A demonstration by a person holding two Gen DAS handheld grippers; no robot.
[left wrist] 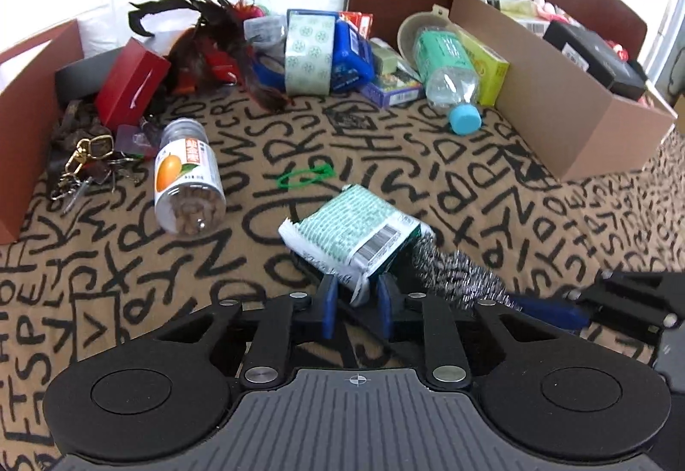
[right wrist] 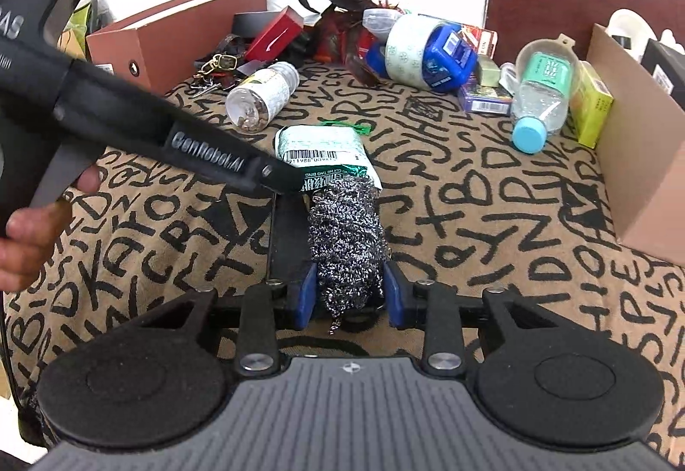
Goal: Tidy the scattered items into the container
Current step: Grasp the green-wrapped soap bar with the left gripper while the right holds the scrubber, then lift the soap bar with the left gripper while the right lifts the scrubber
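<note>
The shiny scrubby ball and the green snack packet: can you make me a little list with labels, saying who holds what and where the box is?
left tool: pinching the green snack packet by its end
right tool: squeezing the steel wool scrubber
how they sit: scrubber touching the packet's end
surface: letter-print cloth
container: cardboard box, to the right, some things already inside
still scattered: pill jar, water bottle, keys, tape roll

Left tool (left wrist: 357, 297) angled downward, blue pads clamped; right tool (right wrist: 349, 291) likewise, gripping; hand (right wrist: 25, 231) on left handle.
</note>
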